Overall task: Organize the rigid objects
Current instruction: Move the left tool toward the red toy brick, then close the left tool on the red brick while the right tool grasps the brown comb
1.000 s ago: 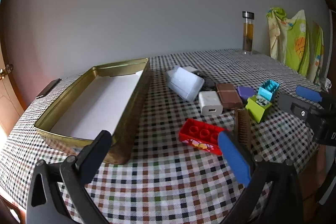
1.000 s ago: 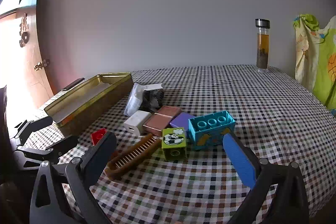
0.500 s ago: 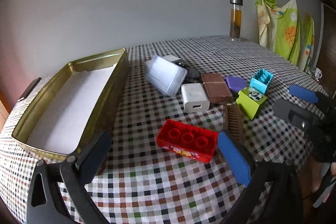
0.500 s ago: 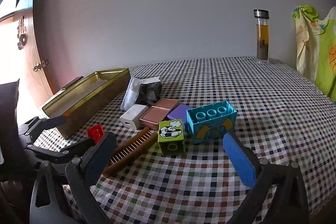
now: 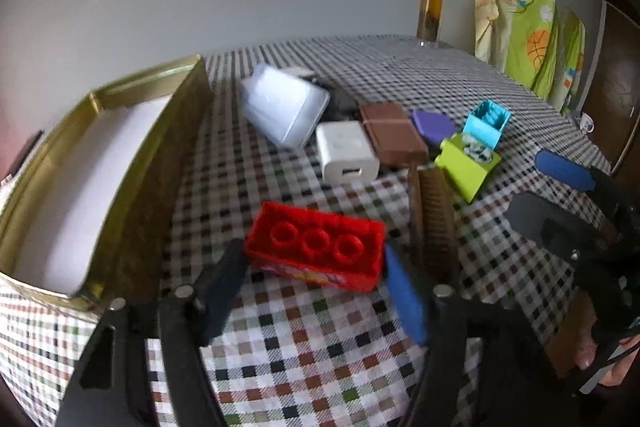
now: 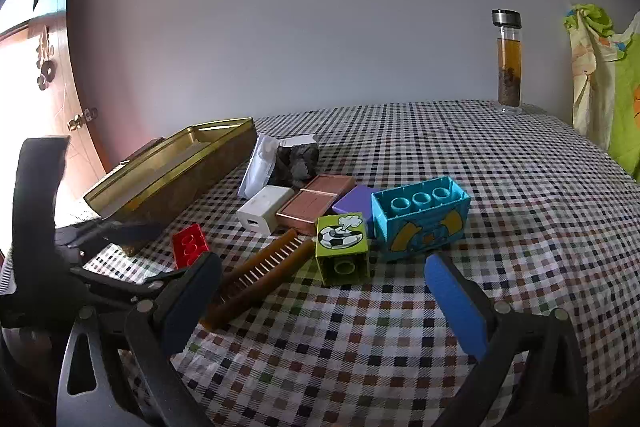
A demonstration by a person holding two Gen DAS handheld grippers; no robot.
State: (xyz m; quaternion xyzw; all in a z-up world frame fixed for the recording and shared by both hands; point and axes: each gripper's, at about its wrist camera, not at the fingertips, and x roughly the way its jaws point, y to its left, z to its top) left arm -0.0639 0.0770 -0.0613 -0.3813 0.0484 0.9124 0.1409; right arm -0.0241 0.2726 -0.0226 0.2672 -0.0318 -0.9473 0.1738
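A red three-stud brick (image 5: 316, 247) lies on the checked cloth, also seen in the right wrist view (image 6: 190, 243). My left gripper (image 5: 314, 281) is open, its fingers either side of the brick's near edge, not closed on it. A gold tin (image 5: 160, 147) with a white lining stands to the left. Behind the brick lie a white charger (image 5: 346, 151), a brown box (image 5: 392, 139), a brown comb (image 5: 434, 215), a green brick (image 5: 468, 163) and a blue brick (image 5: 486, 123). My right gripper (image 6: 320, 291) is open and empty, just short of the green brick (image 6: 342, 245).
A white plastic pouch (image 5: 284, 107) and a purple piece (image 5: 434, 125) lie among the objects. A glass bottle (image 6: 509, 63) stands at the far table edge. A green patterned cloth (image 5: 528, 27) hangs at the right. A door (image 6: 44, 99) is at the left.
My left gripper has moved forward and down to the red brick, which now sits between its fingers. The right gripper has edged slightly closer to the green brick.
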